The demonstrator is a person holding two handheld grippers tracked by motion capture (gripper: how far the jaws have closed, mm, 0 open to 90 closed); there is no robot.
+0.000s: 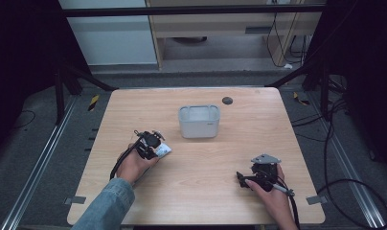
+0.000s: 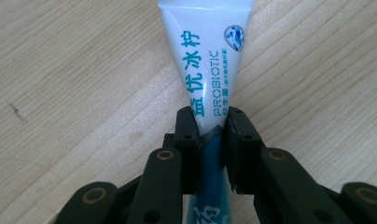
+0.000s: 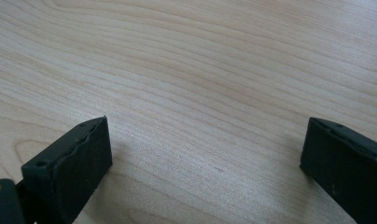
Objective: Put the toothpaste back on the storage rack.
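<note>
A white tube with blue print and the word PROBIOTIC lies on the wooden table, its flat crimped end pointing away from the camera. My left gripper is shut on the tube near where its white part meets a blue band. In the high view the left gripper sits left of centre with the tube poking out to its right. My right gripper stands open over bare wood, and in the high view the right gripper rests near the front right.
A translucent white bin stands at the middle of the table, beyond and right of the left gripper. A small dark round disc lies near the far edge. Cables run across the floor to the right.
</note>
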